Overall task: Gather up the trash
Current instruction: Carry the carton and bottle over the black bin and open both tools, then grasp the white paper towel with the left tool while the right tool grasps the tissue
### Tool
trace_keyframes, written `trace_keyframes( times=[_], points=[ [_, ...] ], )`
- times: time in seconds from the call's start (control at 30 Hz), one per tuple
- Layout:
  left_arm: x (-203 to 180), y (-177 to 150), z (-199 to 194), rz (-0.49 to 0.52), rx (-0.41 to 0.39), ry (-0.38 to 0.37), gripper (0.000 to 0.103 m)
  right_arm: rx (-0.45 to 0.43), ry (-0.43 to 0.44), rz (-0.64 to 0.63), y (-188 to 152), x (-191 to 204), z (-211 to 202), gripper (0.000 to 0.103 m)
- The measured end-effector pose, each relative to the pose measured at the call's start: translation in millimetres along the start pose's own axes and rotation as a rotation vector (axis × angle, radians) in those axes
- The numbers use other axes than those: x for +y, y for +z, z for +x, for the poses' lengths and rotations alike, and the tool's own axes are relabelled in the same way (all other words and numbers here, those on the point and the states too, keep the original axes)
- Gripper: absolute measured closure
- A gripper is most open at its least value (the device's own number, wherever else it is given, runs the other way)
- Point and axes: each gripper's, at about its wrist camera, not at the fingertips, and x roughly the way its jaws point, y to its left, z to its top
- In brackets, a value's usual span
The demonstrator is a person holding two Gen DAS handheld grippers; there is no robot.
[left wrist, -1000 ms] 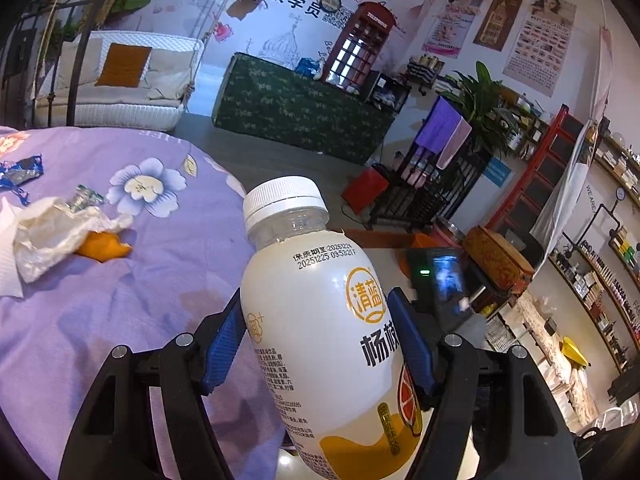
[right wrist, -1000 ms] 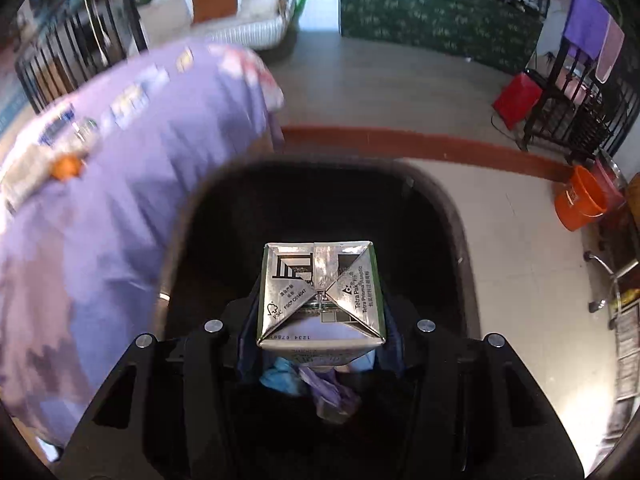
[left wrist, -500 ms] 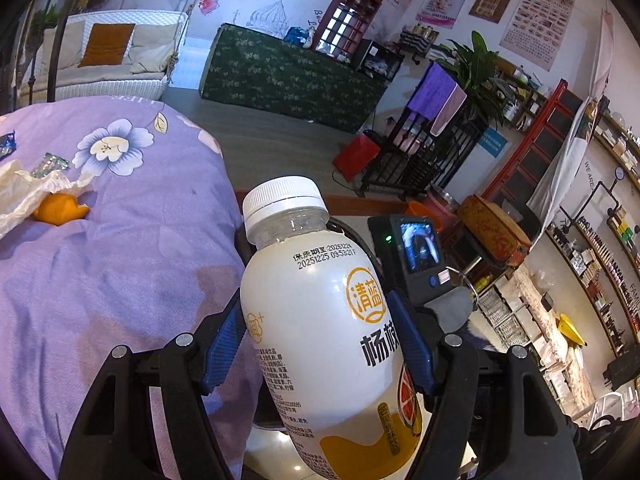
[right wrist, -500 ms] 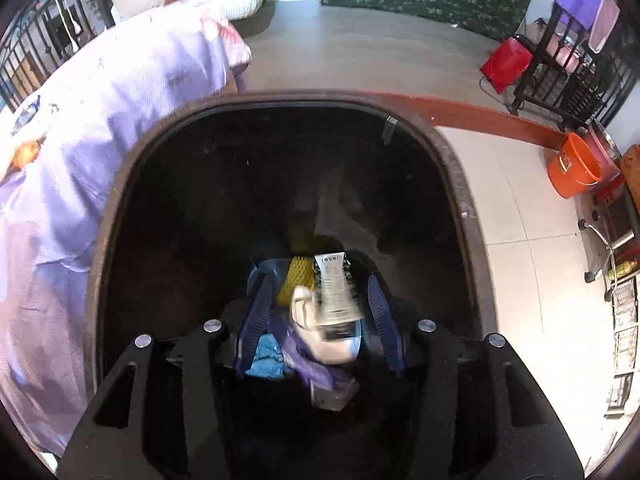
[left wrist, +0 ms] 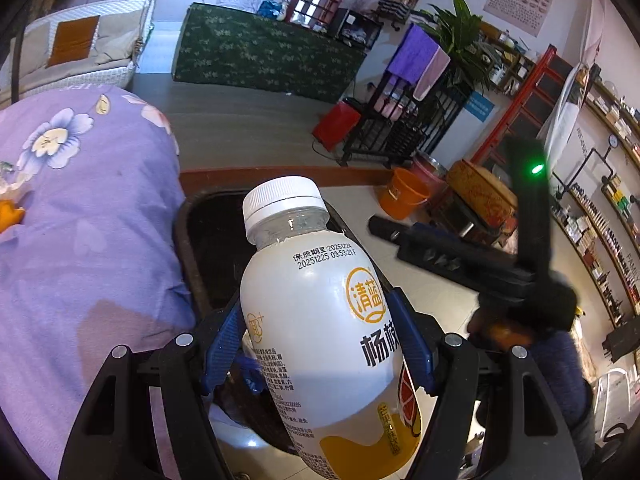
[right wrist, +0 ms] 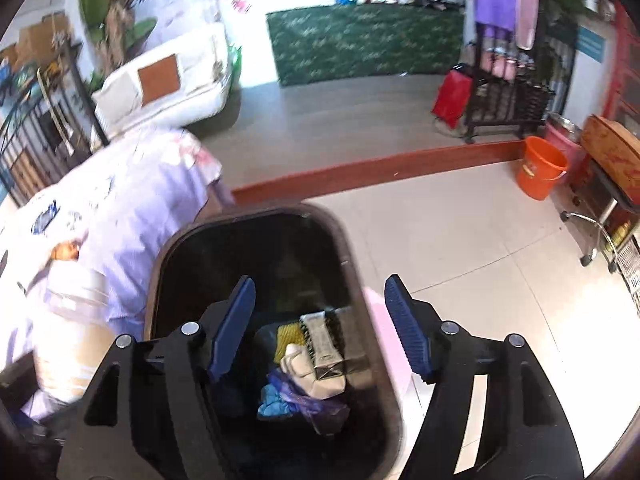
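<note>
Bottle (left wrist: 320, 320) fills the centre of your left wrist view, white with an orange band at its base and a white cap (left wrist: 282, 200), and your left gripper (left wrist: 316, 344) is clamped on its body, blue pads pressed to both sides. It leans a little to the left, cap toward the top of the frame. Behind and below it you see the dark rim of the bin (left wrist: 188, 240), and to the left the purple flowered cloth of the bench (left wrist: 80, 240), with a scrap of orange peel (left wrist: 10, 216) at the far left edge. At the right of that frame your other gripper's black body crosses the picture with a green light (left wrist: 537, 168) lit on it. In your right wrist view, your right gripper (right wrist: 320, 328) stands with its blue pads (right wrist: 234, 328) wide apart and nothing between them, above the bin (right wrist: 360, 280), which takes up the lower centre. At the bin's bottom lies the trash: a silver carton (right wrist: 326, 346) lying flat, a yellow net (right wrist: 290, 340), pale crumpled paper (right wrist: 304, 376), and blue and purple wrappers (right wrist: 280, 396). The cloth-covered bench (right wrist: 140, 200) touches the bin's left side. An orange bucket (right wrist: 540, 172) stands on the tiled floor (right wrist: 460, 240) at the right of that frame, well apart from the bin.
</note>
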Motion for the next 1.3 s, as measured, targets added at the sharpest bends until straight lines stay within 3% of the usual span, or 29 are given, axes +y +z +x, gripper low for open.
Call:
trace_keyframes(
  times=[0.37, 0.53, 0.63, 0.93, 1.13, 1.3],
  points=[
    [-28.2, -1.4, 45.8, 0.116, 0.110, 0.040, 0.034, -0.060, -0.010, 0.071, 6.1, -24.3, -19.8, 0.034],
    [-29.7, -4.2, 50.9, 0.142, 0.112, 0.068, 0.021, -0.061, -0.007, 0.073, 6.2, -25.8, -19.7, 0.034],
    [-31.5, -7.0, 42.1, 0.169, 0.097, 0.076, 0.015, -0.063, -0.003, 0.072, 6.2, -25.0, -19.4, 0.034],
    [-28.9, -9.6, -4.5, 0.169, 0.006, 0.082, 0.009, -0.090, 0.071, 0.045, 4.0, -4.4, -19.8, 0.033],
    [-13.0, -9.4, -50.3, 0.154, -0.088, 0.121, 0.006, -0.102, 0.157, -0.002, 3.3, 31.5, -19.2, 0.033],
    [8.6, -12.6, -74.2, 0.136, -0.118, 0.190, 0.006, -0.099, 0.236, -0.075, 1.2, 68.7, -19.2, 0.033]
  ],
)
